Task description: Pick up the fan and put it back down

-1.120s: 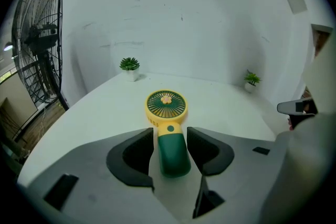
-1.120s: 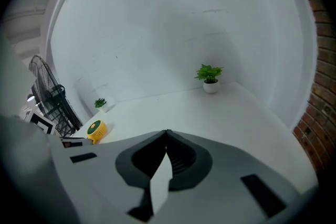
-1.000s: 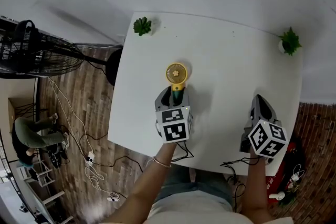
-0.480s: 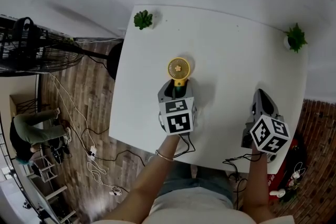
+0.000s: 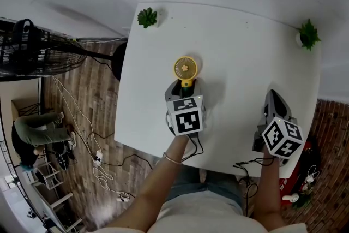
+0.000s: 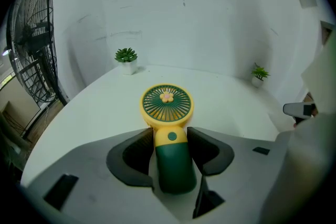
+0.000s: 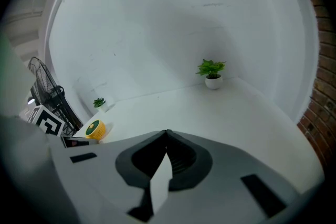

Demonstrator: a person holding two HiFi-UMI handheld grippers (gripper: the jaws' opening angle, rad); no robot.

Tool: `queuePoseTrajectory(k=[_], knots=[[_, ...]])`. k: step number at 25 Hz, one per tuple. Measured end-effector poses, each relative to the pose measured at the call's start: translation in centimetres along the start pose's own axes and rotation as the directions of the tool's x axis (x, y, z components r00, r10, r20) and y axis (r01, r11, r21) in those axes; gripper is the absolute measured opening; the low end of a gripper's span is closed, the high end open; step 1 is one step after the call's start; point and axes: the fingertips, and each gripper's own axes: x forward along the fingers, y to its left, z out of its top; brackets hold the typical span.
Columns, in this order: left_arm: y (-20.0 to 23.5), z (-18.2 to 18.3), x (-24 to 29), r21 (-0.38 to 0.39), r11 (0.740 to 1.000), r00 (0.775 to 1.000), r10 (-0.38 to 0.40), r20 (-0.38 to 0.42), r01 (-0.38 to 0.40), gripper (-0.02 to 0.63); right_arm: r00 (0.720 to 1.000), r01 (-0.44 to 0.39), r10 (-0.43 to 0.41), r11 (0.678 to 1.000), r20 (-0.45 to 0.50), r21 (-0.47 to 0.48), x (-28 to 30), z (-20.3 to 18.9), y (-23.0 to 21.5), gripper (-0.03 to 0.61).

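Left claw (image 6: 170, 136) clamped on green handle of fan (image 6: 167, 105), centre of head view, over white tabletop (image 5: 245, 63). Right claw (image 7: 167, 134) closed, empty, lower right. Best approach: firm squeeze, straight lift, gentle lowering before release.

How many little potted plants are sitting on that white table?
2. The left plant stands at the far left corner of the table, and the right plant at its far right corner. Nothing there looks able to hide a third.

free — table (image 5: 245, 52) beyond fan (image 5: 185, 69) | obstacles — left plant (image 5: 147, 17), right plant (image 5: 308, 35)
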Motion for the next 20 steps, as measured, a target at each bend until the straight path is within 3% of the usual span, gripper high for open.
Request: queuePoseTrajectory(k=[14, 20], knots=[[0.31, -0.05, 0.04, -0.005, 1.000, 0.999, -0.020, -0.044, 0.020, 0.179, 1.000, 0.010, -0.010, 1.000, 0.011, 0.000, -0.57, 0.25, 0.17, 0.001], [0.27, 0.01, -0.04, -0.001, 0.999, 0.999, -0.041, -0.021, 0.041, 0.178, 1.000, 0.011, -0.011, 1.000, 0.021, -0.014, -0.87, 0.79, 0.80, 0.000]])
